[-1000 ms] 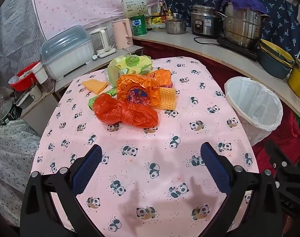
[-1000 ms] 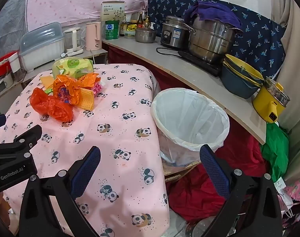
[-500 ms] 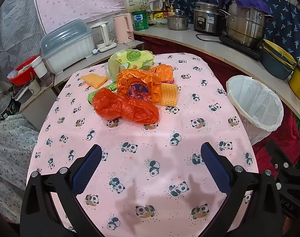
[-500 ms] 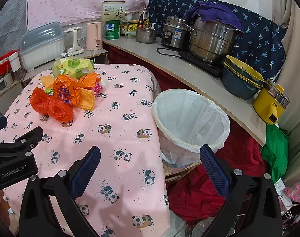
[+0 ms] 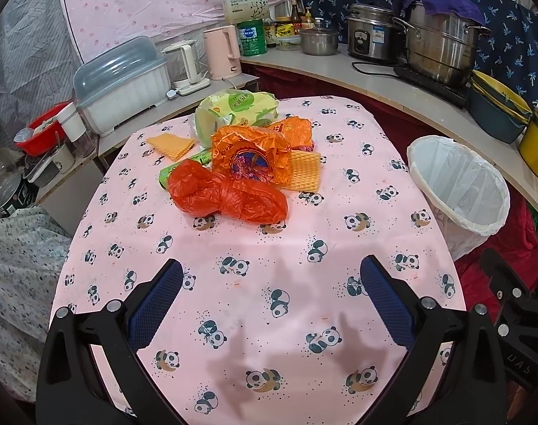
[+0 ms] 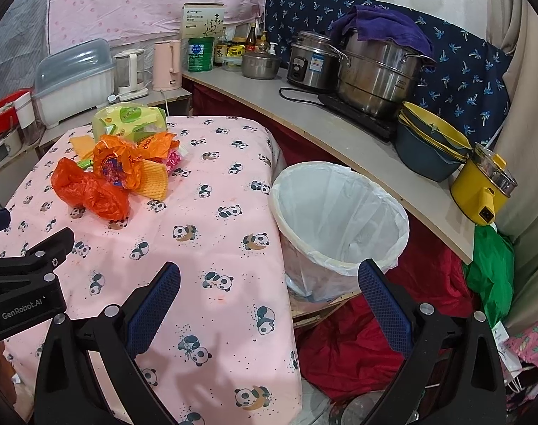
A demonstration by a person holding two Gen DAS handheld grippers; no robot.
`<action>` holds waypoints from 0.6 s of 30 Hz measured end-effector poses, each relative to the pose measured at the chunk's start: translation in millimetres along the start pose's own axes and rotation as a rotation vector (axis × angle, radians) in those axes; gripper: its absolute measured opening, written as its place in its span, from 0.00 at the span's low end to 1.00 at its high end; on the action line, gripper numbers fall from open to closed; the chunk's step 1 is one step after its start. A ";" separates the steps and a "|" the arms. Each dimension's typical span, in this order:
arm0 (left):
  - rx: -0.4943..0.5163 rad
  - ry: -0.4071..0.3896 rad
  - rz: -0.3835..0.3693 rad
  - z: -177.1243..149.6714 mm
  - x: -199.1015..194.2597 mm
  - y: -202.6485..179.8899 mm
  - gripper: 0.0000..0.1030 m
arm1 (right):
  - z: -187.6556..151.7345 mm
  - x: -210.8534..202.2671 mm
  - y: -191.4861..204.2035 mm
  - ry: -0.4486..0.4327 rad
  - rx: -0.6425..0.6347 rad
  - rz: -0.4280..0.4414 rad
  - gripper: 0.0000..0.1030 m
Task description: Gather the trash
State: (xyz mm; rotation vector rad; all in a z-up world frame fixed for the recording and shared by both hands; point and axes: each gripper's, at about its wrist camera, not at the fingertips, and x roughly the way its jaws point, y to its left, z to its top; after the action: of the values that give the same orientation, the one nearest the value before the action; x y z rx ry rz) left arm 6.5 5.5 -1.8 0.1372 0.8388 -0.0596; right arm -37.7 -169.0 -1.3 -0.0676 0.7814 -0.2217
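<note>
Grippers: left gripper (image 5: 270, 295) and right gripper (image 6: 269, 297) are both hanging with jaws spread wide and nothing between them, poised over the near edge of the bench (image 5: 255, 283); this looks like the readying stance before any first pick.
Pads: blue, cross-hatched rubbery pads (image 5: 155, 304) are facing inward, suited to pinching thin film.
Bench cover: pink cloth with a panda print is lying smooth, draping over the right edge.
Bin: white-lined wastebasket (image 6: 339, 219) is standing on the floor just beside the bench's right edge, mouth open and seemingly empty, probably so trash can drop straight in.
Red bag: crumpled, glossy orange-red plastic bag (image 5: 230, 196) is sitting nearest in the pile, toward the bench's far left; soft and likely to squash under a grip.
Wrapper: crinkled orange foil wrapper (image 5: 247, 152) is lying just behind, touching it.
Wafers: flat yellow waffle-textured squares (image 5: 304, 175) are lying alongside.
Green pack: puffy pale-green packet (image 5: 237, 109) is resting at the far edge.
</note>
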 end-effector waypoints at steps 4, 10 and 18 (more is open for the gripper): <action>0.006 -0.005 -0.002 0.6 -1.1 -0.5 0.93 | 0.0 -1.0 -1.2 0.000 -0.002 -0.001 0.94; 0.009 -0.013 0.000 0.6 -1.3 -1.6 0.93 | 0.3 -0.8 0.5 -0.001 -0.003 -0.003 0.94; 0.017 -0.036 -0.003 -0.7 -5.9 -4.0 0.93 | 1.3 -0.9 -1.0 -0.002 -0.002 -0.008 0.94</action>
State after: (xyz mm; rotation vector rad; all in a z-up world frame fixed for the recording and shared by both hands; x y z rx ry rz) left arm 1.6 1.6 1.7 0.1502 0.8028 -0.0722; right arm -37.6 -169.8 0.3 -0.0727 0.7793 -0.2282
